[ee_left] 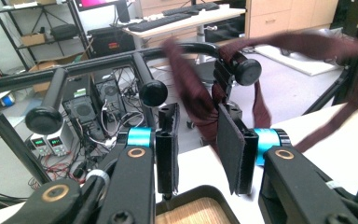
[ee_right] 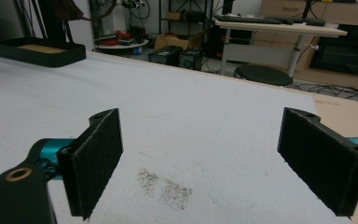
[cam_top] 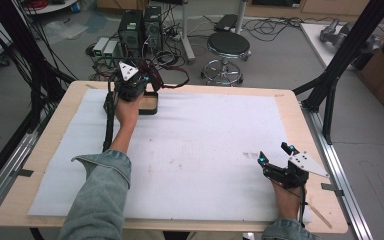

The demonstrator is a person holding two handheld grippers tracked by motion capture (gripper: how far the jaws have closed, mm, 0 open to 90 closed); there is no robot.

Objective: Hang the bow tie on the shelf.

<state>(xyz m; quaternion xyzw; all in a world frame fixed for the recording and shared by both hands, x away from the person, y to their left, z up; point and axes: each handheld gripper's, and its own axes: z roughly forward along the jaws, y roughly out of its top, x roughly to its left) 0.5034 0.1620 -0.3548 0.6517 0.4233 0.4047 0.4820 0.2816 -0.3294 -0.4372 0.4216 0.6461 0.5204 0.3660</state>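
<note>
Up at eleven o'clock, your left gripper (ee_left: 198, 154) is pinching the maroon strap (ee_left: 191, 100) above the tray (cam_top: 149, 104); your right gripper (cam_top: 275, 153) is gaping wide.

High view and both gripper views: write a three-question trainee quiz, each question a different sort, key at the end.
1. True or false: the right gripper is open.
2. The tray lies: A) under the left gripper; B) under the right gripper; C) on the stool.
3. Fill in: a dark red ___ hangs between the left gripper's jaws.

Key: 1 true. 2 A. 3 strap; whether the jaws pinch it can't be told.
</note>
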